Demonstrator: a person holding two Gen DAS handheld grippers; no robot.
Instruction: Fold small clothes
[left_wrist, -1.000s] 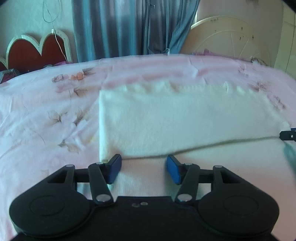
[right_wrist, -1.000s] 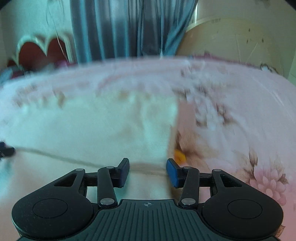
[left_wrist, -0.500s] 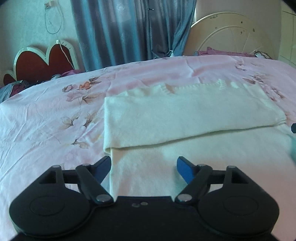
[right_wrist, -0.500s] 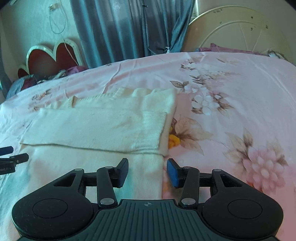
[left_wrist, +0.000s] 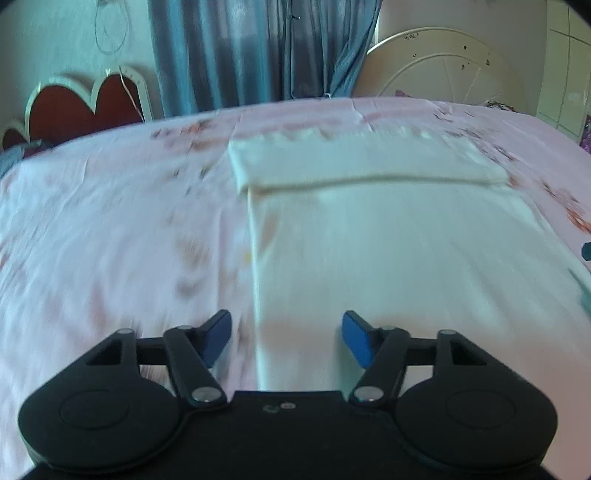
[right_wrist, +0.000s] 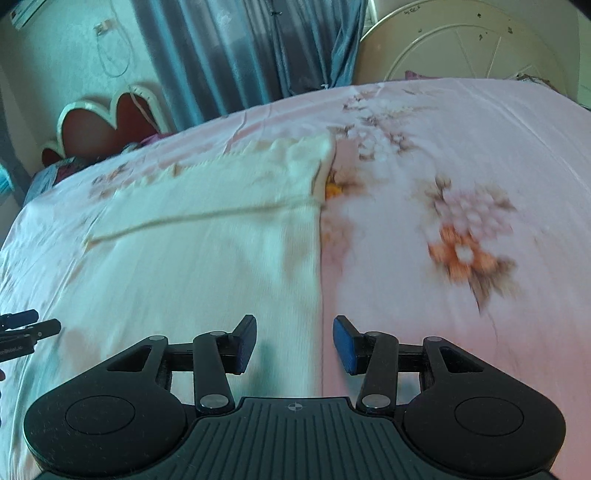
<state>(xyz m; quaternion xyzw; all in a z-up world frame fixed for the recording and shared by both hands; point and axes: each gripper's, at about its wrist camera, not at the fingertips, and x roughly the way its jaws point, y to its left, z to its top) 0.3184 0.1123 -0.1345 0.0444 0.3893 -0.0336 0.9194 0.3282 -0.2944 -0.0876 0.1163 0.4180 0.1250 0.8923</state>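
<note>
Left wrist view: the cream knitted garment (left_wrist: 388, 236) is laid flat on the pink floral bedsheet (left_wrist: 110, 240), with its far part already folded over into a band. Its left edge runs between the blue pads of the left gripper (left_wrist: 286, 338). The jaws have just been closing but are held apart, nothing pinched, no cloth seen touching the pads. Risk here, probably: if only the top layer or the sheet gets caught at that edge, the fold could be dragged crooked.

Right wrist view: the same garment's right edge is lined up between the jaws of the right gripper (right_wrist: 294, 344), which are spread about halfway and gripping nothing. A lopsided grab between the two sides could skew the next fold. The picture is blurred, so contact can't be told.
</note>
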